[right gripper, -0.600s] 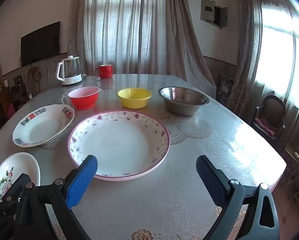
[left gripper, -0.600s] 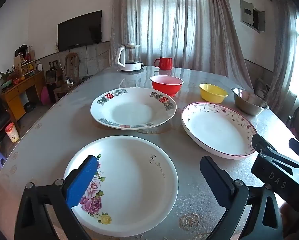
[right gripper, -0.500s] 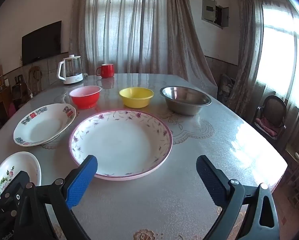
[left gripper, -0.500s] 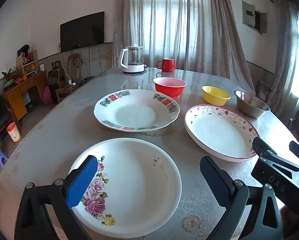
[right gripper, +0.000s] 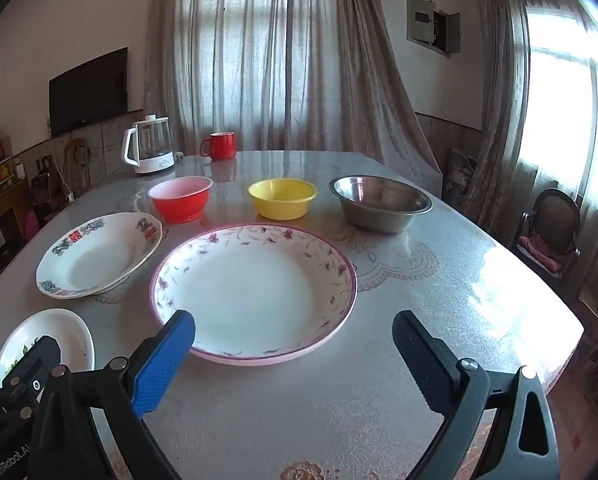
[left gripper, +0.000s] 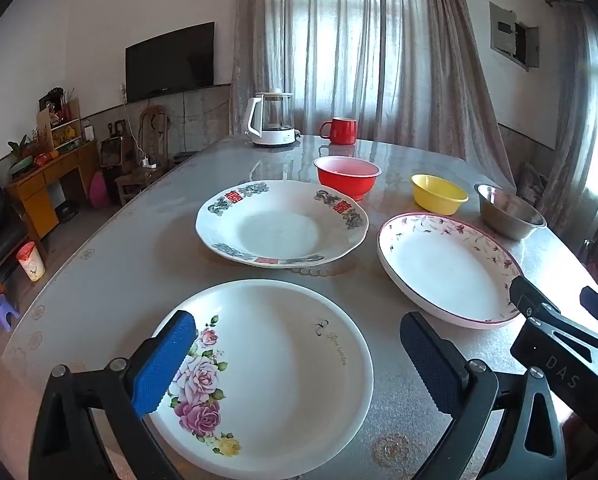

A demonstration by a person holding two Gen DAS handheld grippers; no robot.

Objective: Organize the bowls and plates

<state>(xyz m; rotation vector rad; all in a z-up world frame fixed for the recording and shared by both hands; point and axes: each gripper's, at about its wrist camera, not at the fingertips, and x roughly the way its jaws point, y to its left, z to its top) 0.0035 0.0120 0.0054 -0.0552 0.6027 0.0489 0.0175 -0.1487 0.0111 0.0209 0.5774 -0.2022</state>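
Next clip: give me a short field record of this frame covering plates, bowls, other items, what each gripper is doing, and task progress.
plates: rose plate, nearest left gripper; plate with red characters; pink-rimmed plate, ahead of right gripper
bowls: red bowl, yellow bowl, steel bowl, in a row behind the plates
other items: kettle, red mug
left gripper: jaws open, holding nothing
right gripper: jaws open, holding nothing
progress: nothing stacked yet

Three plates, three bowls, all upright and separate on the table.
Rose-printed plate [left gripper: 275, 376] nearest; red-and-green rimmed plate [left gripper: 281, 223] behind it; pink-edged floral plate [right gripper: 253, 292] to the right. Far row: red bowl [right gripper: 180, 197], yellow bowl [right gripper: 282, 197], steel bowl [right gripper: 380, 202].
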